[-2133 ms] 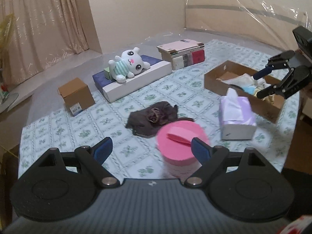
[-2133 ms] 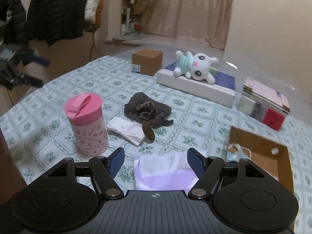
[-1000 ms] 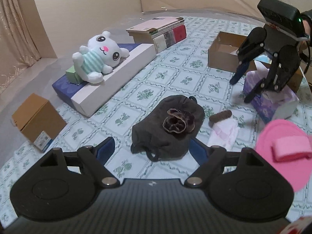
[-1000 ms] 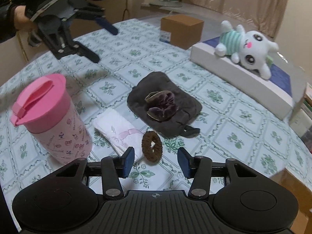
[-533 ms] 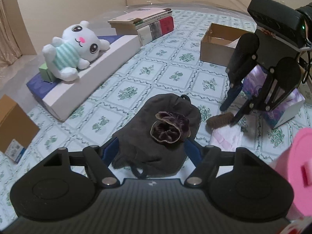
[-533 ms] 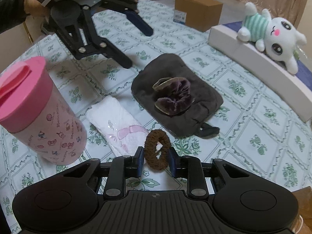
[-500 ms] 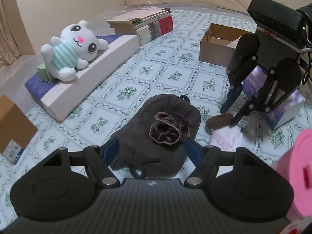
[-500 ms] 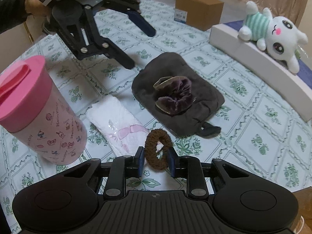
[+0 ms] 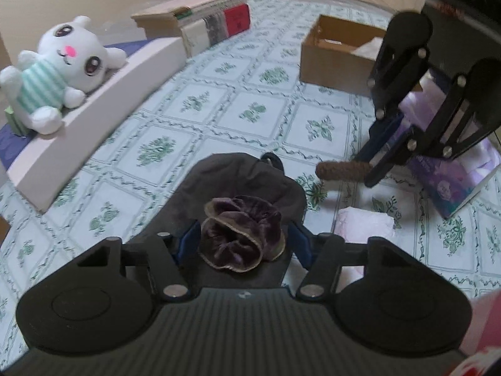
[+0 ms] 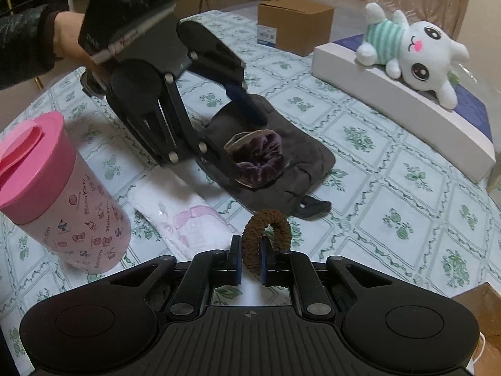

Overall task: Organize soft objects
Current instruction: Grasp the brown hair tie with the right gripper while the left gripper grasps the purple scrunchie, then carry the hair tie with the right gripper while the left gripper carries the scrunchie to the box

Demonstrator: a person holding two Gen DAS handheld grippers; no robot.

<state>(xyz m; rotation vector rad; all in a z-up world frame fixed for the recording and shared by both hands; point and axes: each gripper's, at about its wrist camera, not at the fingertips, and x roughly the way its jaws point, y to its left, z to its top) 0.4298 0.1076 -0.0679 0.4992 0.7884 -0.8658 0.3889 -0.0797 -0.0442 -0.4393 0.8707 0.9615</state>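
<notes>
A purple velvet scrunchie (image 9: 242, 235) (image 10: 258, 161) lies on a dark grey cloth pouch (image 9: 247, 181) (image 10: 294, 153). My left gripper (image 9: 244, 242) is open, its fingers on either side of the scrunchie. My right gripper (image 10: 252, 258) is shut on a brown hair tie (image 10: 266, 235), which also shows in the left wrist view (image 9: 343, 170), lifted just above the tablecloth. A folded white and pink cloth (image 10: 188, 219) (image 9: 363, 225) lies beside the pouch.
A pink lidded cup (image 10: 53, 194) stands at the left. A white plush cat (image 9: 59, 72) (image 10: 413, 50) lies on a long white box (image 10: 404, 103). A brown cardboard box (image 9: 338, 53), a purple tissue pack (image 9: 447, 181), stacked books (image 9: 203, 22) and a small carton (image 10: 294, 25) stand around.
My left gripper has moved down and forward so its fingers now flank the purple scrunchie. My right gripper has closed tighter on the brown hair tie and raised it slightly.
</notes>
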